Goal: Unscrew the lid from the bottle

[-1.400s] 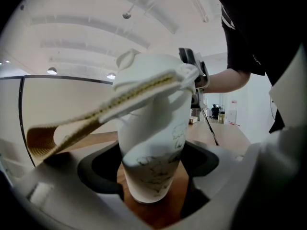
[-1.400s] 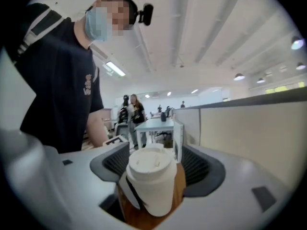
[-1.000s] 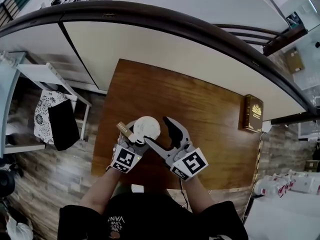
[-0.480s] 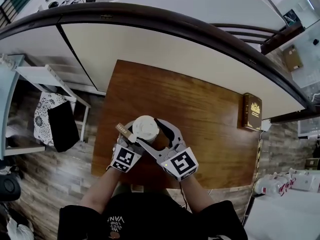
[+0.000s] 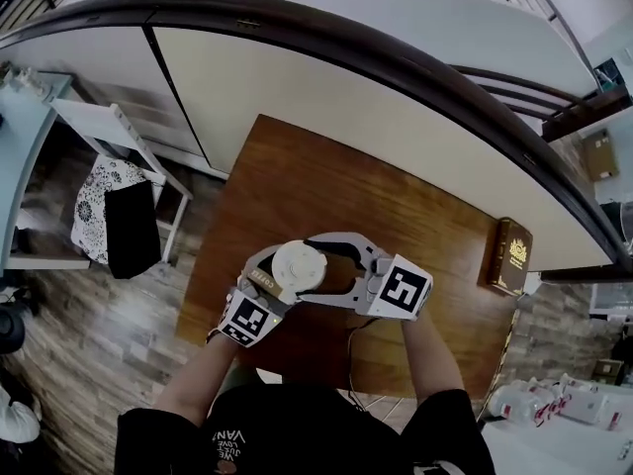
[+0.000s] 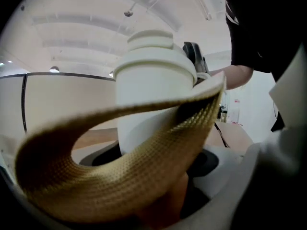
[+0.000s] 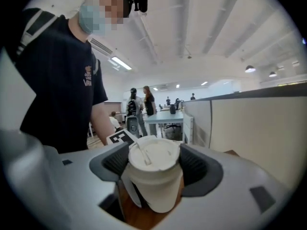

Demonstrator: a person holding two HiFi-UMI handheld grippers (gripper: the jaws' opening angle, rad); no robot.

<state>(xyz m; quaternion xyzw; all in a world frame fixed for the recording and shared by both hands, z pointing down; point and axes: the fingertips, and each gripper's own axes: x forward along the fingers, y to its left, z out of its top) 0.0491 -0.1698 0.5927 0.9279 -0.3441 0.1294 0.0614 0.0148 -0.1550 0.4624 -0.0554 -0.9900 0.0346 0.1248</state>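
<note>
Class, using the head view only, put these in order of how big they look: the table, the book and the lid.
Largest: table.
Then book and lid: they look much alike, and the lid is nearer the camera, so I leave them unranked.

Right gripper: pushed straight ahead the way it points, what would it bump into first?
The lid of the white bottle: the right gripper has its jaws clasped on it, so there is no gap to cross.

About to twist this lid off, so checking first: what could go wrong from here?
The tan strap loops across the jaws of the left gripper; it may weaken their hold, so the bottle could turn with the lid. The right gripper clamps the lid from two sides only and might slip as it twists.
</note>
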